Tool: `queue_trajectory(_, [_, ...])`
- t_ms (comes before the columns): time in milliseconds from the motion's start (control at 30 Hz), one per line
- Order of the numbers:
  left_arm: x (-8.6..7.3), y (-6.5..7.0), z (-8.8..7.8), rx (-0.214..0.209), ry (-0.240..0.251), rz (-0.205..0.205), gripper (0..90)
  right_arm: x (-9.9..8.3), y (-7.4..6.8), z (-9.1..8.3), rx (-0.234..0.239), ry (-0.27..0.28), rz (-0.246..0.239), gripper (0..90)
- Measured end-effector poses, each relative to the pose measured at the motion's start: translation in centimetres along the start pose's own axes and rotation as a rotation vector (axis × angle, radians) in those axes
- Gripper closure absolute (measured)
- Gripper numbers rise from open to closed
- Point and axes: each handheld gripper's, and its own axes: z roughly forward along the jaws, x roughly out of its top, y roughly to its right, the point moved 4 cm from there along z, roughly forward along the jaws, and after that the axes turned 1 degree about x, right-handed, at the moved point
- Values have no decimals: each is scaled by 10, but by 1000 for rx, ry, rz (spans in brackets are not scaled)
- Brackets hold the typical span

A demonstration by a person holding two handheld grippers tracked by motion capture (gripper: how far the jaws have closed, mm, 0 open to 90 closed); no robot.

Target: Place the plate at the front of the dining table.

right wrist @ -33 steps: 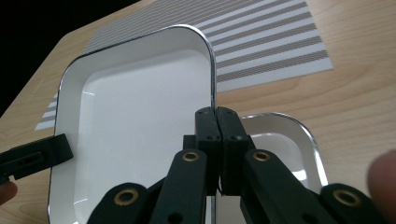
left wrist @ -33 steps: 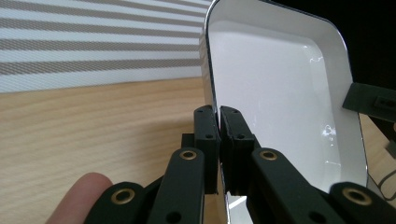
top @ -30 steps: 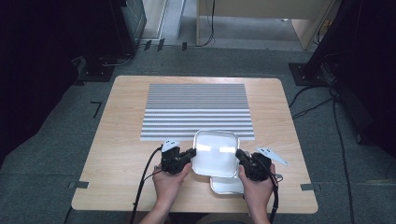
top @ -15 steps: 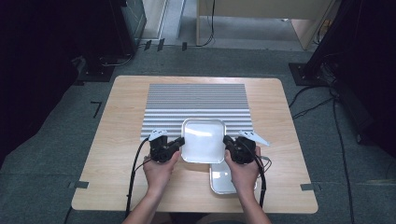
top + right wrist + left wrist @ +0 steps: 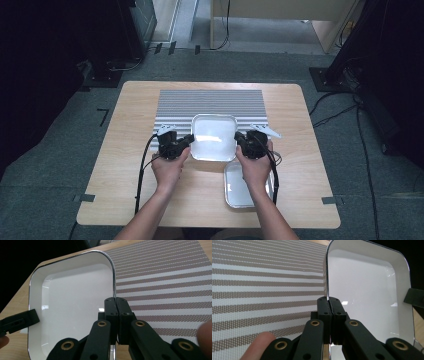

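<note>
Both claws are clamped tight on the white tray [image 5: 214,137]: left gripper [image 5: 183,142] on its left rim, right gripper [image 5: 242,140] on the right rim. Tray sits btwn them, over the striped mat [image 5: 210,102], w/ a 2nd tray [image 5: 239,187] near the table [image 5: 130,150] edge.

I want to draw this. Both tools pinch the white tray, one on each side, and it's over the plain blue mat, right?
Almost. The left tool and right tool do pinch the white tray, but the high view shows the mat is striped grey and white, not plain blue.

Black tongs [image 5: 186,143] [image 5: 240,139], brass-ringed rivets (on linked jaw arms); trailing black cables; grey three-cornered top plates; bare forearms
</note>
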Motion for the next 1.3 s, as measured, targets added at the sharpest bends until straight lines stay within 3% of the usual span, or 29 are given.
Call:
queue_trajectory(200, [10, -11, 16, 21, -24, -7, 900, 6, 3, 22, -1, -36, 41, 900])
queue_trajectory(500, [22, -22, 38, 40, -56, -33, 900, 22, 5, 48, -32, -64, 6, 899])
queue_trajectory(667, [31, -25, 47, 55, -66, -34, 900, 30, 11, 61, -23, -89, 39, 899])
queue_trajectory(767, [37, -26, 55, 64, -85, -20, 897, 39, 17, 75, -28, -105, 50, 896])
queue_trajectory(800, [40, -29, 62, 56, -106, -49, 897, 42, 19, 78, -26, -107, 50, 895])
queue_trajectory(867, [41, -31, 66, 60, -114, -54, 897, 43, 19, 80, -26, -108, 51, 894])
queue_trajectory(1067, [47, -38, 87, 97, -144, -67, 894, 50, 29, 109, -31, -129, 55, 892])
queue_trajectory(1133, [46, -38, 98, 115, -171, -31, 884, 50, 36, 122, -53, -151, 49, 889])
queue_trajectory(1300, [48, -44, 108, 126, -185, -65, 877, 49, 46, 136, -53, -169, 79, 895])
